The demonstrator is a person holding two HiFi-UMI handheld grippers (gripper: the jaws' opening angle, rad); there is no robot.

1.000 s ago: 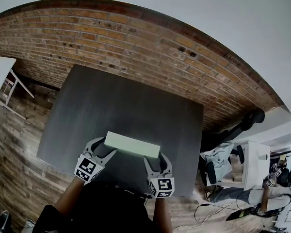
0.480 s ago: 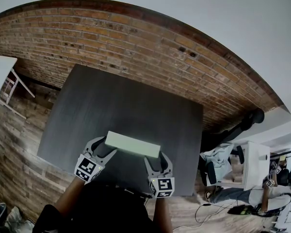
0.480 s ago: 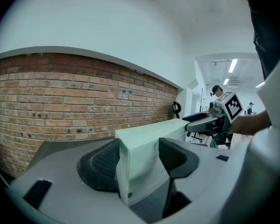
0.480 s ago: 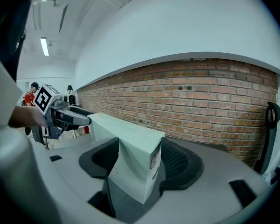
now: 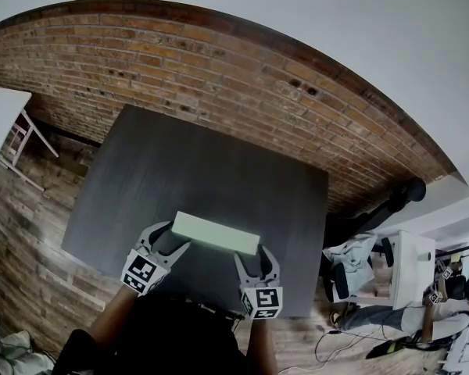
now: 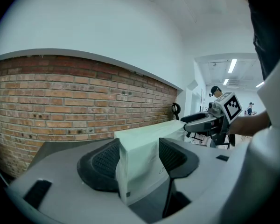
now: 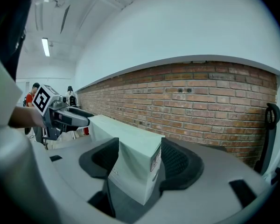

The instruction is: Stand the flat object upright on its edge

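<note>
Near the near edge of the counter (image 5: 195, 162), the pale green box (image 5: 215, 233) takes the middle room. The left gripper (image 5: 174, 237) is clamped on its left end and the right gripper (image 5: 252, 255) on its right end. From the box to the far edge and both far corners, the dark surface is open. Behind the far edge the brick wall (image 5: 219, 69) closes the way.

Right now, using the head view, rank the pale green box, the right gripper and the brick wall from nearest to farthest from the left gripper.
1. The pale green box: its left end is clamped in the left gripper.
2. The right gripper: clamped on the box's right end.
3. The brick wall: beyond the dark table's far edge.
</note>
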